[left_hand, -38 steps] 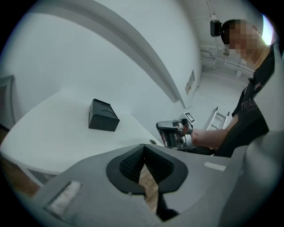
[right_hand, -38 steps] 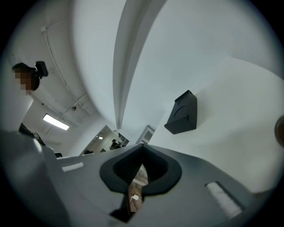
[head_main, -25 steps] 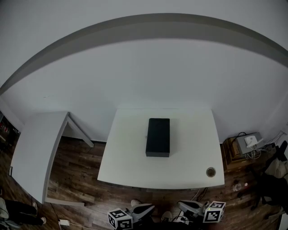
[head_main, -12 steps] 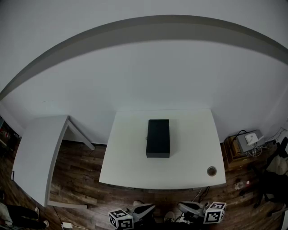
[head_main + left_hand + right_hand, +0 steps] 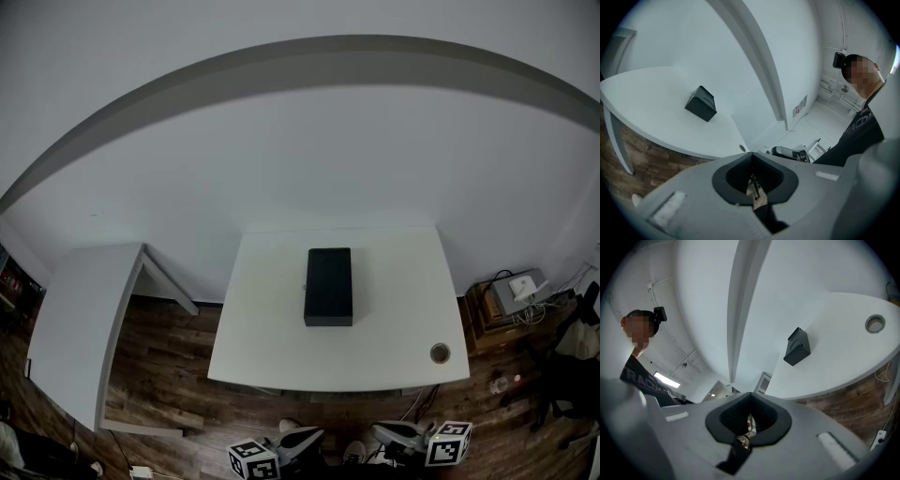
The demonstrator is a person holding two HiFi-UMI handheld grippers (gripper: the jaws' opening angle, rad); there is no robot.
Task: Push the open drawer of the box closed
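A black oblong box lies lengthways in the middle of the white table. I can make out no drawer standing out of it from here. It shows small in the left gripper view and in the right gripper view. Both grippers are held low at the picture's bottom edge, short of the table's near edge and far from the box. My left gripper is shut and holds nothing; in its own view the jaws meet. My right gripper is likewise shut and holds nothing.
A round cable hole sits near the table's front right corner. A second white table stands to the left over the wooden floor. A low stand with devices and cables is at the right. A person in a dark shirt holds the grippers.
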